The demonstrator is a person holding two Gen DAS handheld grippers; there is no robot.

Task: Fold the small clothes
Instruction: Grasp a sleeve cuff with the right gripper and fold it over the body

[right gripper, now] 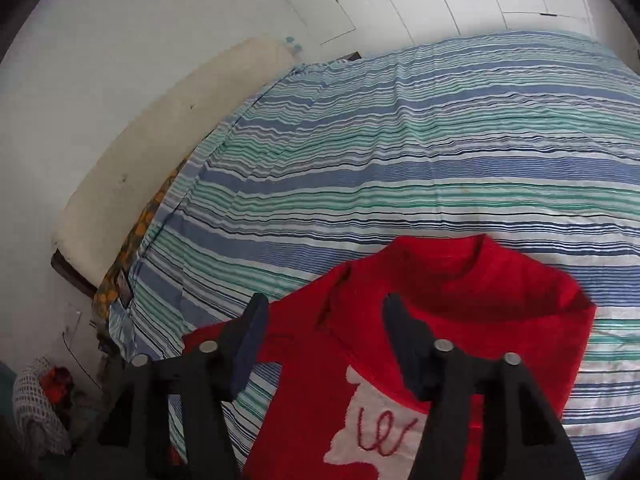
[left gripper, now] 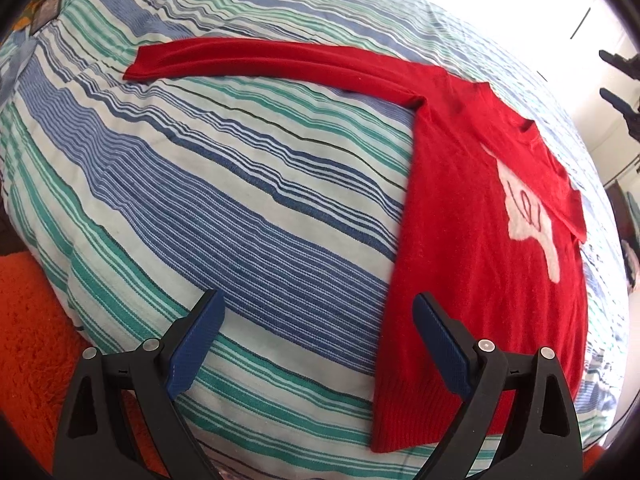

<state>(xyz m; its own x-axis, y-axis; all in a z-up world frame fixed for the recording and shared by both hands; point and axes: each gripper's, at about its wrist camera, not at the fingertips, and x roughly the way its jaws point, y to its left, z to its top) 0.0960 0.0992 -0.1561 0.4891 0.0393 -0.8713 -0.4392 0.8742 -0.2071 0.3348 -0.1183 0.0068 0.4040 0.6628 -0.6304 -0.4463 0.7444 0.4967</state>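
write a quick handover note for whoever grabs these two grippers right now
Left gripper: open, empty, hovering above the striped blue, green and white bedspread beside the hem of the red knitted long-sleeve sweater with a white patch.
Right gripper: open, empty, above the sweater's collar end.
Sweater lies front up on the bedspread; one long sleeve is stretched straight out, the other side looks folded in over the body.
Left to do: fold in the outstretched sleeve, then fold the body.

— What colours are showing on the sweater [left gripper: 472, 216]?
— Red is covering it, with a white patch [right gripper: 380, 436] bearing red stitching.
— And the bedsheet [left gripper: 224, 184]?
— Blue, green and white stripes are running across it.
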